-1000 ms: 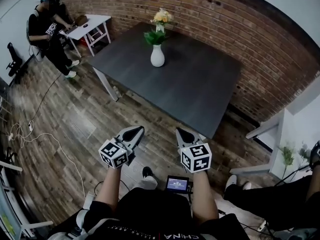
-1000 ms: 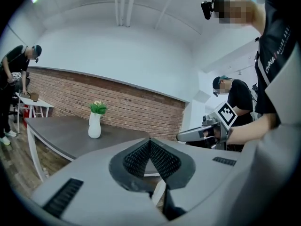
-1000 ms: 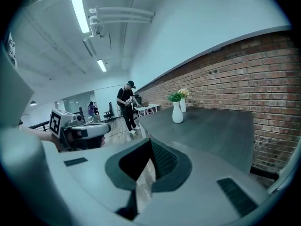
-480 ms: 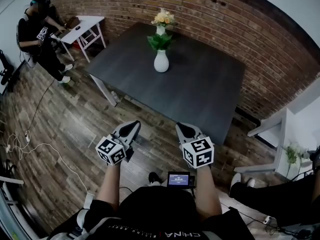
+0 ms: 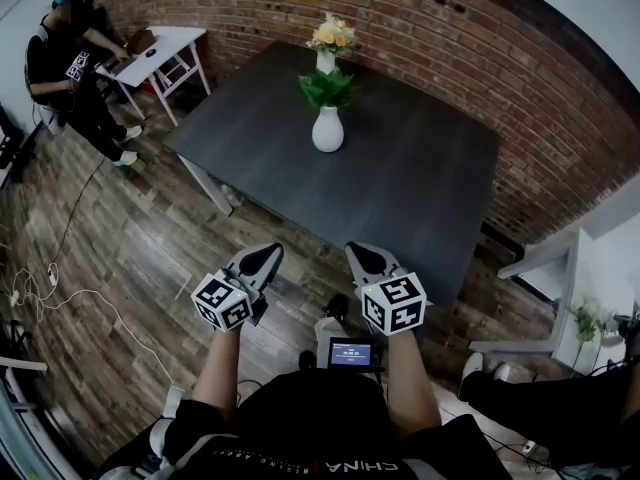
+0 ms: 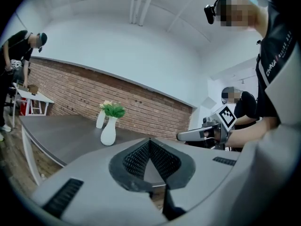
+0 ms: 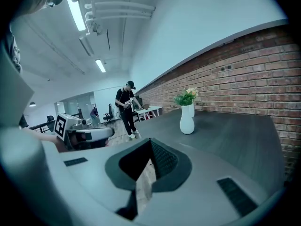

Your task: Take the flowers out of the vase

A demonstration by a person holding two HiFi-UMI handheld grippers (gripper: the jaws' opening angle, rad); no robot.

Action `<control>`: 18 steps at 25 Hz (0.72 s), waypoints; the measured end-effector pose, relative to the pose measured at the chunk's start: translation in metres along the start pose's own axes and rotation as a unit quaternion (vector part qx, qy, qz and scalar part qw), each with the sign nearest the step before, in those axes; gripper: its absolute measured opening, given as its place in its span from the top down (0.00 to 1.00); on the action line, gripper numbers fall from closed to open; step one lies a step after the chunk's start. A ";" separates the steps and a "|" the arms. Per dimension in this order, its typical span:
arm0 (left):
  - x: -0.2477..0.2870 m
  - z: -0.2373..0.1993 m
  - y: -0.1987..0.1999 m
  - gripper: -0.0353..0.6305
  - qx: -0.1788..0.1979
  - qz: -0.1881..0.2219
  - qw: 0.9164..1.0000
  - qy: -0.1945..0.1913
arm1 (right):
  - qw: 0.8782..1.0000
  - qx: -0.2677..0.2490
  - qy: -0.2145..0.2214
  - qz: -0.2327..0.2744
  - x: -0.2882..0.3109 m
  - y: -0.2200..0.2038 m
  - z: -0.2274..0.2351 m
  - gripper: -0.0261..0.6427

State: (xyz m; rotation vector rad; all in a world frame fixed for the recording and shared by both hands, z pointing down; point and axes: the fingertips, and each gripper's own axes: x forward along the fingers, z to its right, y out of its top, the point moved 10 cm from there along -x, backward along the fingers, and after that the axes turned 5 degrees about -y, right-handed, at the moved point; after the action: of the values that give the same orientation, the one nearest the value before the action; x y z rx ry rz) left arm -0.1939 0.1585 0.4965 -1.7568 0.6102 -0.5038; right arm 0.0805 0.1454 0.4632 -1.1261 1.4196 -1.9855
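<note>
Two white vases stand on a dark grey table (image 5: 400,198). The near vase (image 5: 327,130) holds green leaves (image 5: 326,86); the far vase (image 5: 326,61) holds yellow and cream flowers (image 5: 331,34). My left gripper (image 5: 263,260) and right gripper (image 5: 360,258) hang side by side over the wooden floor, short of the table's near edge, both shut and empty. In the left gripper view the near vase (image 6: 108,130) shows ahead left, and in the right gripper view it (image 7: 186,118) stands ahead right.
A brick wall (image 5: 470,48) runs behind the table. A person (image 5: 70,58) stands by a small white desk (image 5: 165,53) at the far left. Cables (image 5: 60,268) trail over the floor at left. A white stand (image 5: 550,268) with a plant sits at right.
Both grippers have come closer to the table together with the head view; the vases now sit lower and nearer in the picture. Both stay shut.
</note>
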 end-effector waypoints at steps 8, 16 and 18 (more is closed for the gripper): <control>0.041 -0.065 0.028 0.94 0.020 -0.012 1.000 0.020 | 0.999 -0.027 0.026 0.000 0.085 0.037 0.028 0.95; 0.114 -0.114 0.056 0.94 0.028 -0.018 0.999 0.020 | 0.999 -0.025 0.037 -0.005 0.138 0.074 0.088 0.95; 0.134 -0.123 0.058 0.94 0.033 -0.026 0.999 0.018 | 0.999 -0.017 0.036 -0.007 0.147 0.077 0.106 0.95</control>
State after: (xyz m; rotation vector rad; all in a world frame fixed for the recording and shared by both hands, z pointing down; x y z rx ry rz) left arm -0.1749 -0.0300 0.4749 -1.7085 0.5674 -0.5866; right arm 0.0767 -0.0516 0.4586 -1.0911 1.4923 -2.0371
